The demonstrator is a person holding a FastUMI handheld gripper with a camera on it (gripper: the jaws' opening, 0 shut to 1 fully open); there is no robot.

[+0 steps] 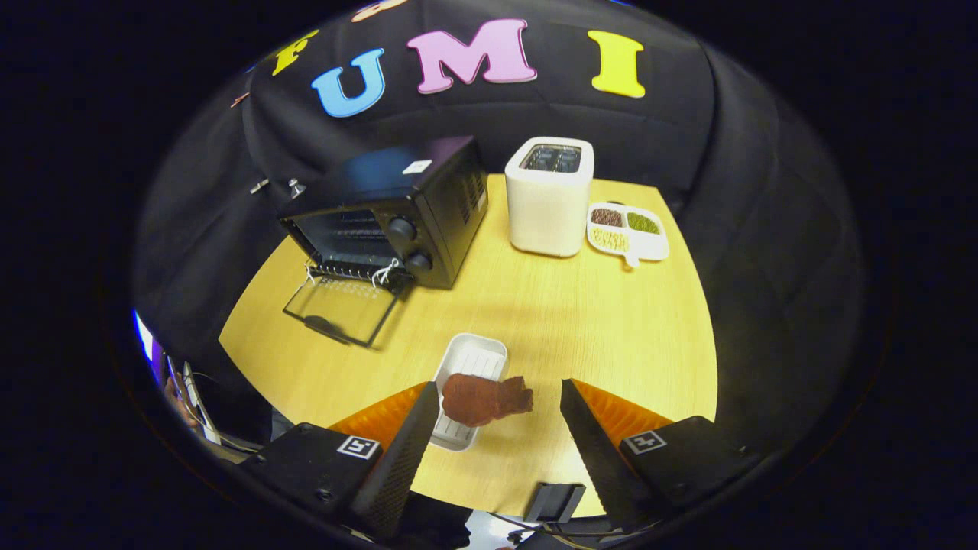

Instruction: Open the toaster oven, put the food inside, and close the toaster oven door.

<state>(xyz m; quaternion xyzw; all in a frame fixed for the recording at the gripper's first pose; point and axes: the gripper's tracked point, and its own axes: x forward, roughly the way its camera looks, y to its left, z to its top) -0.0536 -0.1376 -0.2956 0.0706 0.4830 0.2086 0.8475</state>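
Black metal first: the toaster oven point(397, 218) sits at the far left corner of the table point(596, 336), its glass door point(341, 309) already dropped flat toward the left edge, so the cavity and rack are exposed. Moving right, a white tray point(472, 365) lies near the front edge, and the reddish-brown piece of meat point(484, 399) hangs over its right rim, between my fingers and just ahead of them. I have the gripper point(499, 401) spread wide, touching nothing. Beyond, toward the far right corner, stand a white toaster point(548, 197) and a divided dish of beans point(626, 231).

I judge the step in hand to be picking up the food. To do it well I would lower straight down so both fingers straddle the meat's thicker body, not the thin ragged end, and keep the left finger clear of the tray rim before closing. A soft, uneven piece may sag or slip, so I would squeeze gently and lift slowly.
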